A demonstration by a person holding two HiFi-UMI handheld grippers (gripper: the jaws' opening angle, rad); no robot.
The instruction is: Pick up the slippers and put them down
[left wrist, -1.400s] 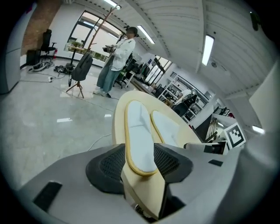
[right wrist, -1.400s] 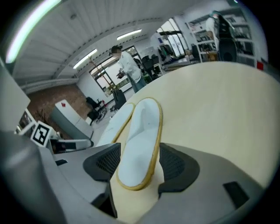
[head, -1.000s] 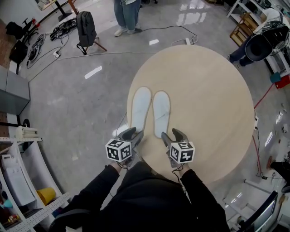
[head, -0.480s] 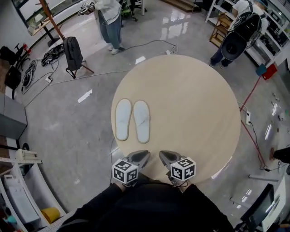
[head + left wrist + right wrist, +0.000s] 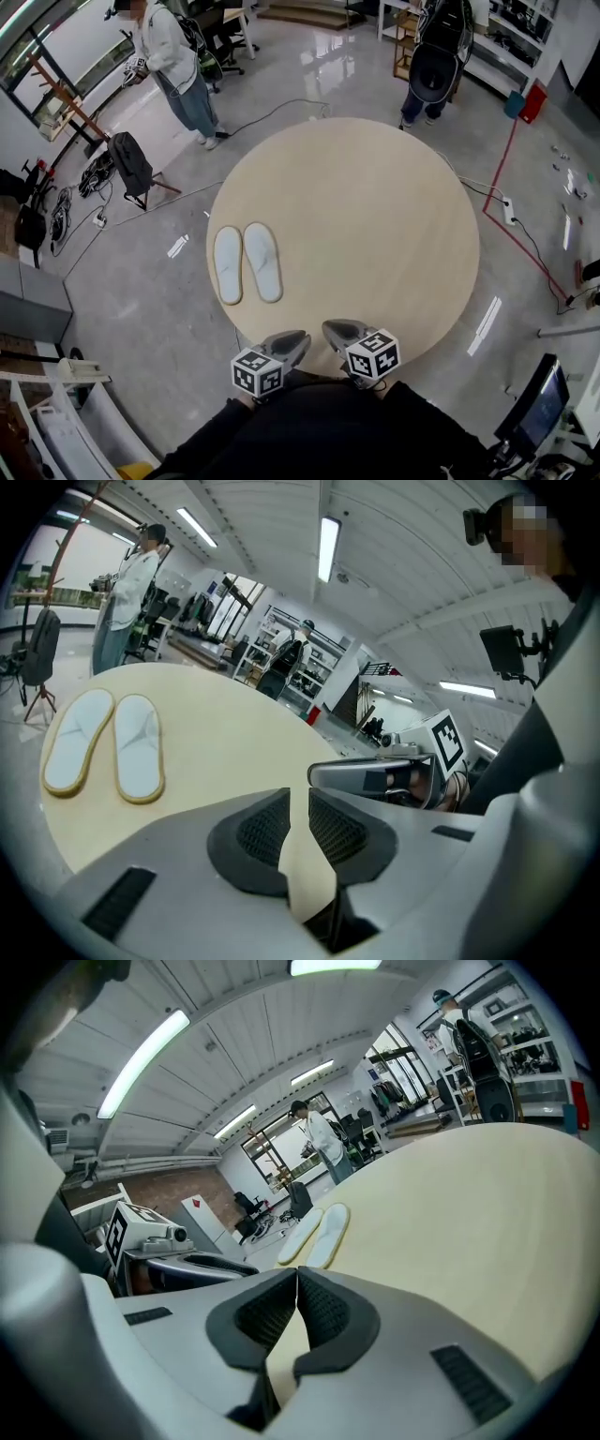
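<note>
Slippers [image 5: 247, 263] lay on the table [image 5: 375, 206], ahead of our empty tools. The left tool [image 5: 289, 339] had just been closing; the right tool [image 5: 334, 330] was clenched. We thought them put down, and next we needed only rest.

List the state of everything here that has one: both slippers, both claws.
Slipper at table edge: lying flat on the table, not gripped.
Second slipper: lying flat beside it, parallel, not gripped.
Left claw: empty, jaws have just been closing, only a thin slit left.
Right claw: shut, empty.
</note>
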